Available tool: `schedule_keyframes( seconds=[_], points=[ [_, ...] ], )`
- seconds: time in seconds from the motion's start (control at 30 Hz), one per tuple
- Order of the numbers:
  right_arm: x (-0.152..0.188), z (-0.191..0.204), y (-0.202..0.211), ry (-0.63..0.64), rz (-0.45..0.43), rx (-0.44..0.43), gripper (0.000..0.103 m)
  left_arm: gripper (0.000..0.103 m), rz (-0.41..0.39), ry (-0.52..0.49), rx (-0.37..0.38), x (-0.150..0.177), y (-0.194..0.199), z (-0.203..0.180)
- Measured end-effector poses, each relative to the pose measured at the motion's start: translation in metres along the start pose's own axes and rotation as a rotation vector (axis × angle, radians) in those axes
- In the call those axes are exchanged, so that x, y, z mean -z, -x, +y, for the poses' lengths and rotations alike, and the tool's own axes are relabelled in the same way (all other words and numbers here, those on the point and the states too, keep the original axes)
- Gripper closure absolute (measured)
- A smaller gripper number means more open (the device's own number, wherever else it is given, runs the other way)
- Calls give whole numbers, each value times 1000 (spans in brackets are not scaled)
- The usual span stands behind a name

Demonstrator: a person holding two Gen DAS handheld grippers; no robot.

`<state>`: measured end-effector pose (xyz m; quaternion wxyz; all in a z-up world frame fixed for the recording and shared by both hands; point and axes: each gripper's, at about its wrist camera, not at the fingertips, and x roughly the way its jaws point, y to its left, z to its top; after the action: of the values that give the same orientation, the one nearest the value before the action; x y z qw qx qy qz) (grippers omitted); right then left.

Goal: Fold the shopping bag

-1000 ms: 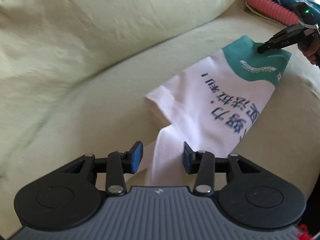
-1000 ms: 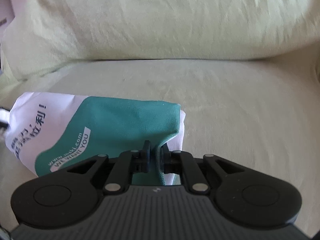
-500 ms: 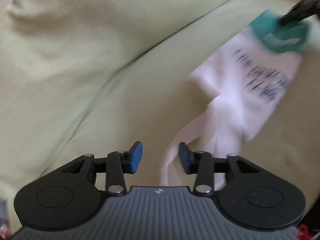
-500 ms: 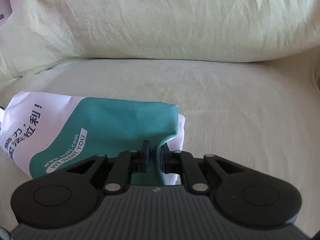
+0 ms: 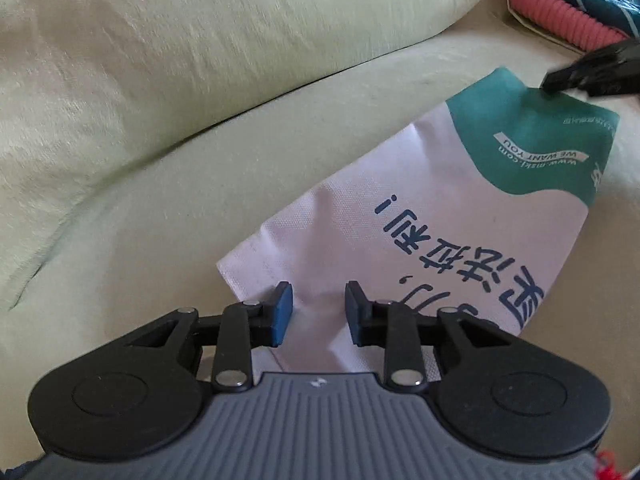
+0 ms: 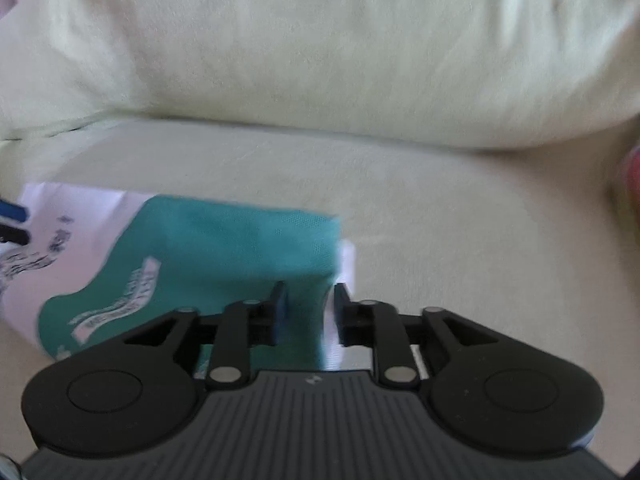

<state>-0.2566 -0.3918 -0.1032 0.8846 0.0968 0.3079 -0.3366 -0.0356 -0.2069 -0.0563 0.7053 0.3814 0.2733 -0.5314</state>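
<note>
Pale green sofa cushions carry the bag (image 5: pixel 460 220), flat at one o'clock. Left tool (image 5: pixel 318 312), now lower, is closing around its white end without pinching yet. Farther off, right tool (image 6: pixel 308 312) is opening, releasing the teal corner it held.

Left gripper (image 5: pixel 318 312) angled steeply downward, jaws closing with a gap still between the blue pads, white cloth of the shopping bag (image 5: pixel 436 224) between the fingertips but not yet pinched. Right gripper (image 6: pixel 308 312) tilted less steeply, jaws opening, pads parted around the bag's teal corner and no longer pressing it; seen from the left wrist, its black fingertips sit at that far corner.
</note>
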Motion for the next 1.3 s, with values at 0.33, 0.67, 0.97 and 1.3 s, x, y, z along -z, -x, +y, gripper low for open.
schedule_keyframes(
  seconds=[0.33, 0.67, 0.97, 1.3],
  points=[
    [65, 76, 34, 161, -37, -7, 88, 70, -18, -12, -22, 0, -12, -5],
    [8, 12, 17, -83, -31, -51, 75, 72, -45, -30, -22, -5, -19, -6],
    [2, -18, -25, -273, 32, -166, 100, 72, -61, -48, -12, -5, -16, -6],
    [-5, 17, -26, -126, 59, 105, 101, 70, -60, -34, -14, -12, -23, -3]
  ],
)
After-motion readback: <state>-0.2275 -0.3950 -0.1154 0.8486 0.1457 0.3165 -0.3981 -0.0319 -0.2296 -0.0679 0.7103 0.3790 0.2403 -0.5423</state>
